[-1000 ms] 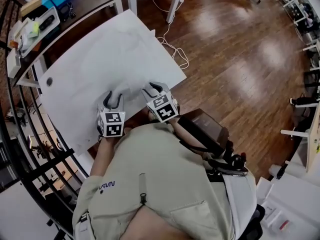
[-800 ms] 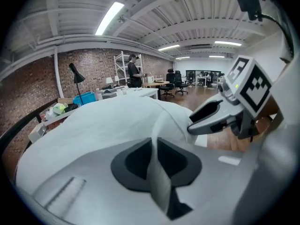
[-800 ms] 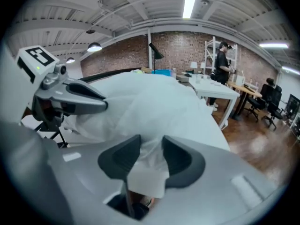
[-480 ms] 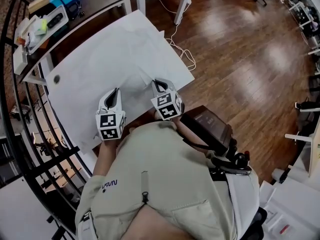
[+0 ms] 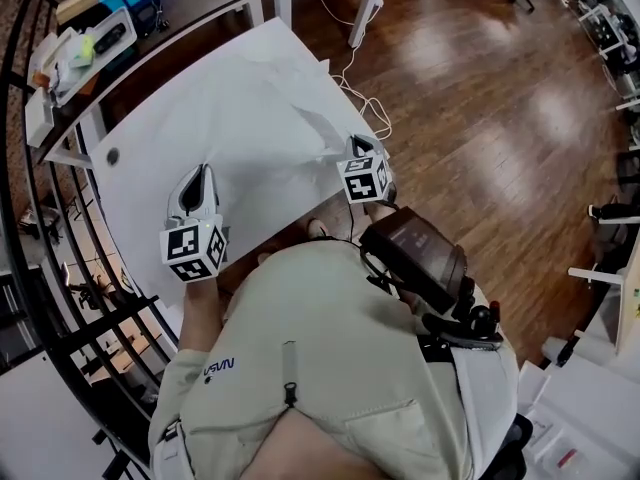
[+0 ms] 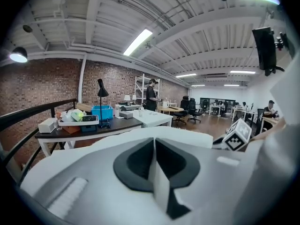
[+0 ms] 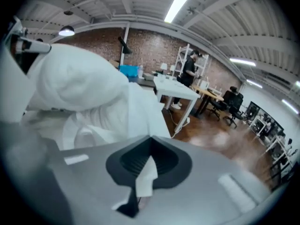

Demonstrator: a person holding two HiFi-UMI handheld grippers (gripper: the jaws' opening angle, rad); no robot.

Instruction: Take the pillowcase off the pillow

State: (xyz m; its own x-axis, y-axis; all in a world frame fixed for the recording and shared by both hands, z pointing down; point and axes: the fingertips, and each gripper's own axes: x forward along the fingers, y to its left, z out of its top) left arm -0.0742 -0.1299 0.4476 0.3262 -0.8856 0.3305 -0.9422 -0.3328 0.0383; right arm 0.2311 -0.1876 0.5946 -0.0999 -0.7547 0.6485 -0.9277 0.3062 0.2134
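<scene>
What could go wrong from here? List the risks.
1. The right gripper pinches only a thin fold of the pillowcase; it may slip out.
2. The left gripper also clamps the white cloth, so pulling may drag everything off the table edge beside the right gripper.

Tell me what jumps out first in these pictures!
A big white pillow lies on a white table. The right claw, near the table's right corner, pinches the pillowcase and holds it pulled up in a peak. The left claw, at the near edge, pinches the cloth too.
</scene>
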